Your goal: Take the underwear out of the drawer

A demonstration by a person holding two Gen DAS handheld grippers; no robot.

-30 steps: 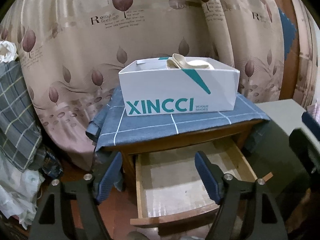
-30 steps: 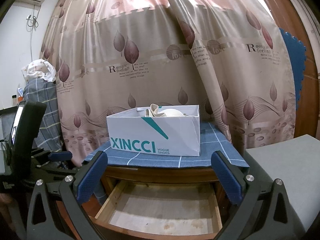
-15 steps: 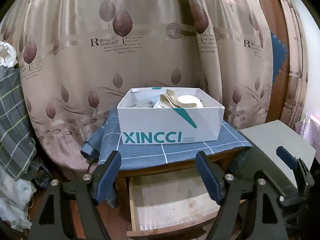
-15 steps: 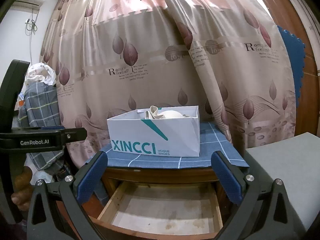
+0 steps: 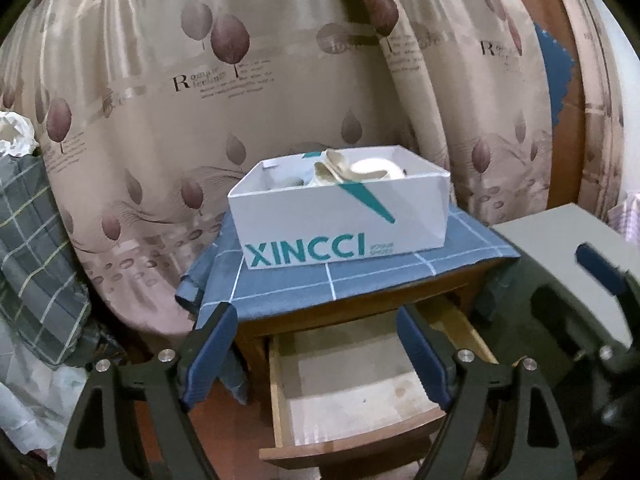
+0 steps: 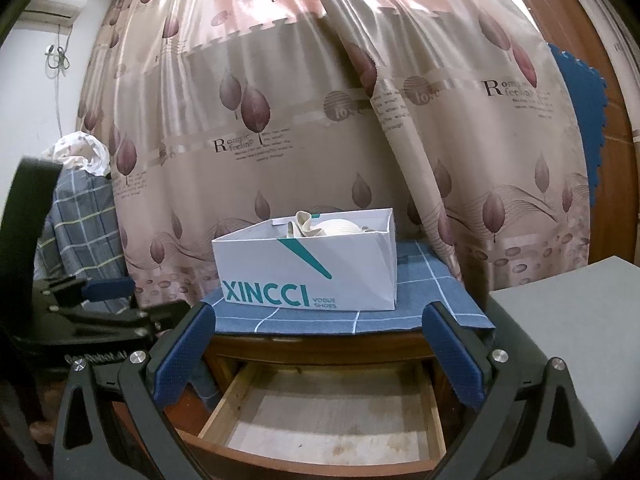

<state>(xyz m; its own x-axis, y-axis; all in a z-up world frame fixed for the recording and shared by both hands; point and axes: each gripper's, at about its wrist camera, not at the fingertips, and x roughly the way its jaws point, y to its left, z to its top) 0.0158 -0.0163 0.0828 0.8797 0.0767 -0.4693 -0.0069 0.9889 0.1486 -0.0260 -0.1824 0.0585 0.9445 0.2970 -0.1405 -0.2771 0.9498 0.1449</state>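
The wooden drawer [image 5: 280,396] [image 6: 224,404] of a small nightstand stands pulled open, and only its bare bottom shows. Cream underwear [image 5: 356,170] [image 6: 332,228] lies in a white XINCCI shoe box [image 5: 340,224] [image 6: 304,276] on the nightstand's blue checked cloth. My left gripper [image 5: 316,356] is open and empty, in front of the drawer. My right gripper [image 6: 320,356] is open and empty, in front of the nightstand edge. The right gripper also shows at the right of the left wrist view [image 5: 600,300]; the left gripper shows at the left of the right wrist view [image 6: 92,308].
A leaf-print curtain [image 5: 280,80] [image 6: 320,100] hangs behind the nightstand. A grey surface [image 5: 560,240] [image 6: 568,340] stands to the right. Plaid fabric and white cloth [image 5: 32,208] [image 6: 80,208] are piled at the left.
The left gripper has risen and swung, so the box looks smaller and tilted. The right gripper has shifted slightly. The left gripper's place in the right wrist view has dropped.
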